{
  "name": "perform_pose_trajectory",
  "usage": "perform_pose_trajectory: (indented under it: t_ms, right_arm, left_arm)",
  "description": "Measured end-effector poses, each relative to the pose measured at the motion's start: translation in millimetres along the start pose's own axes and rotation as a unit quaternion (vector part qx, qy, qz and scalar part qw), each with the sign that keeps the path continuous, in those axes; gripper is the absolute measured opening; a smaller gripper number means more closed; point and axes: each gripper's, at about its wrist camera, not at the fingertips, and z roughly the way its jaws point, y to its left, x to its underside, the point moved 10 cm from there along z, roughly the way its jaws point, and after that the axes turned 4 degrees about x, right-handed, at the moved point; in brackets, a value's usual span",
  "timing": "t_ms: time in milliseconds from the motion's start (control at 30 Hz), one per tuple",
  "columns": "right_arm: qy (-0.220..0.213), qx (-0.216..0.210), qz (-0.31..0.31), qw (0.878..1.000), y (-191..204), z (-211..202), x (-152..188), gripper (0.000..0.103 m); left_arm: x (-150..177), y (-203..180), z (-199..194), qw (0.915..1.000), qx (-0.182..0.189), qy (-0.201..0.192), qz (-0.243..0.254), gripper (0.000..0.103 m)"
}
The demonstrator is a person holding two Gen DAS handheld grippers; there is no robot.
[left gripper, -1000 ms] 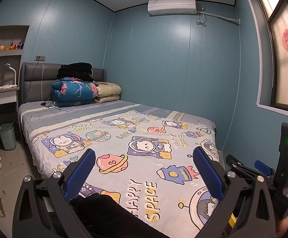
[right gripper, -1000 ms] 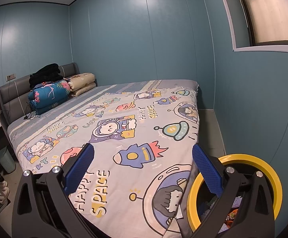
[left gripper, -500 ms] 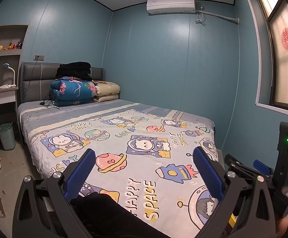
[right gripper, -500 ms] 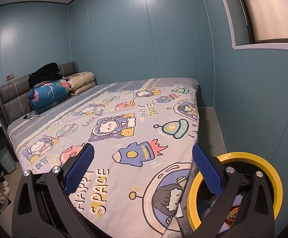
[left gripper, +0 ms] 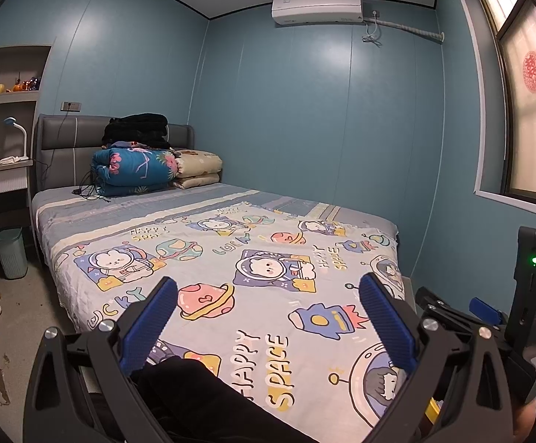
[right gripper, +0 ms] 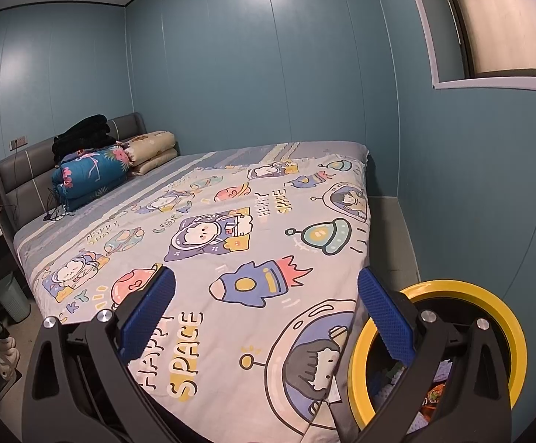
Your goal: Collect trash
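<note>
From my left-hand camera I read "HAPPY SPACE" printed in yellow and white on the bedsheet (left gripper: 268, 295), close to the near edge. Further up the same sheet I see a smaller "HAPPY SPACE" beside the astronaut bunny, another running sideways near the far right edge, and "LUCKY" in green letters near the middle. My right-hand camera gives me the bedsheet (right gripper: 231, 258) again: "HAPPY SPACE" big at the near edge, once more smaller near the far side. The red paper cutting (left gripper: 532, 72) on the window carries a character I cannot make out. The air conditioner (left gripper: 316, 6) label is too small to read.
</note>
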Motion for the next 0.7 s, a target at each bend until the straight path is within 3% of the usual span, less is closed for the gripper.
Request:
perform_pose_trajectory:
  t_ms: [700]
  right_arm:
    - [0.004, 0.0, 0.0, 1.0, -1.2, 0.3, 3.1, 0.095]
  left_arm:
    - [2.6, -1.0, 3.7, 1.0, 0.003, 0.003, 0.0, 0.095]
